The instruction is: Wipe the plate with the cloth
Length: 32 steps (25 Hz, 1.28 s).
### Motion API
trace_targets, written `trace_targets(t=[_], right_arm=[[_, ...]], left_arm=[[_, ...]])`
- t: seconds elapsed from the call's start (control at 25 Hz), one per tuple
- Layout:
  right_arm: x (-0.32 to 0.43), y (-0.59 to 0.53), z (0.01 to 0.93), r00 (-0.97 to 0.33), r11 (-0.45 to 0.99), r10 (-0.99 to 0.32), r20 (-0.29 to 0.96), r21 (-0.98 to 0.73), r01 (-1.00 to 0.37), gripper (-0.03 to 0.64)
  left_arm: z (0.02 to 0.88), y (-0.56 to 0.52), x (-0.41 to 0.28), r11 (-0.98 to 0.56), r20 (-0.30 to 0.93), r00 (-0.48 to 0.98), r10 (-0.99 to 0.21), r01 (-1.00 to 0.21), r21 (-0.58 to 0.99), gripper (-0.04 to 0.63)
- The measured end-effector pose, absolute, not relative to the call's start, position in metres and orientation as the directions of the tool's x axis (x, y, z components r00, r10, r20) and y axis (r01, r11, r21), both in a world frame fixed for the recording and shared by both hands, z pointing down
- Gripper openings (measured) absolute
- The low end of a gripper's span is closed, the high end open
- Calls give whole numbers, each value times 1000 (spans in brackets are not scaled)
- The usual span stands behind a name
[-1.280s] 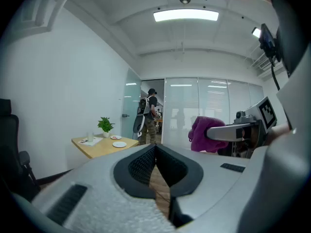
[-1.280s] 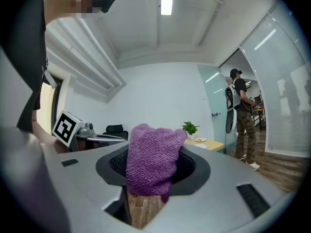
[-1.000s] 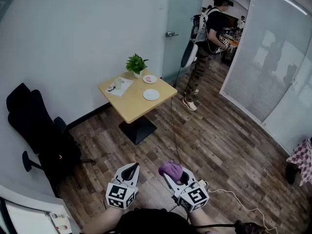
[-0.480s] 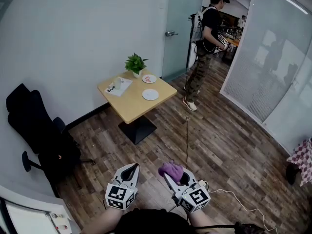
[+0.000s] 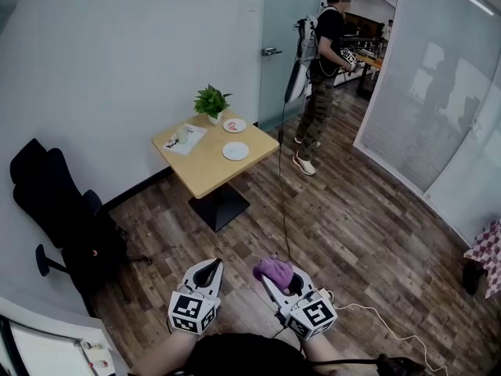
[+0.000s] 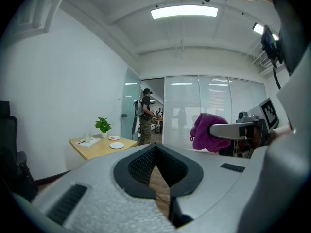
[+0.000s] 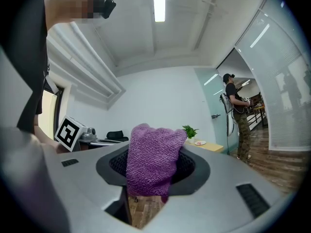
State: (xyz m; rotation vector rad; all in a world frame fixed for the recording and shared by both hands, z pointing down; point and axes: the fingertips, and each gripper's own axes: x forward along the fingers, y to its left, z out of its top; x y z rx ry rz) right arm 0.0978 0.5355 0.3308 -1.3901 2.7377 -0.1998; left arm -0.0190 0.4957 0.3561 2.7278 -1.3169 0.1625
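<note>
My right gripper (image 5: 275, 276) is shut on a purple cloth (image 5: 274, 270), which bulges out between the jaws (image 7: 153, 159). Beside it my left gripper (image 5: 209, 270) is shut with nothing in it, its jaws meeting in the left gripper view (image 6: 156, 157). Both hang low over the wood floor, far from the small wooden table (image 5: 205, 164). Two white plates lie on that table: one near its right edge (image 5: 235, 151), one further back with red marks (image 5: 233, 125). In the left gripper view the cloth (image 6: 206, 130) shows at the right, the plates tiny in the distance (image 6: 116, 145).
A potted plant (image 5: 210, 103) and a paper with a glass (image 5: 185, 135) share the table. A black office chair (image 5: 63, 214) stands at the left wall. A person (image 5: 319, 77) stands by the glass door, a cable (image 5: 282, 186) trailing across the floor. A white cord (image 5: 383, 323) lies near me.
The view has drifted slightly, so the table sits a little further left. The person by the door has shifted towards the doorway. Both grippers hold as before.
</note>
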Motion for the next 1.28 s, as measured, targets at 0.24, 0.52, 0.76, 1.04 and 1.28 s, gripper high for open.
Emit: trace_targets(t=[0.24,0.52,0.76,1.04,1.28], right_arm=[[127,535,334,-598,591,-802,-2,-146,-793,178],[141,528,331,-612,608,-791,-25,-151,-779,178],[135,509,333,-638,632,-770,2,-125,-764,178],[126,462,333,-641,635,-768,2,-131,-761,178],[110,402,332,-622,613,-783,26,-136,-778,178]], left_arm=[[360,498,5,-597,149,597,-788,-801,52,2],[358,492,19,-579,138,580,-803,-814,48,2],[357,474,14,-554,126,556,-822,-831,55,2],[362,428,8,-549,122,554,-824,-833,74,2],[360,364,-10,-561,130,567,-813,-823,86,2]])
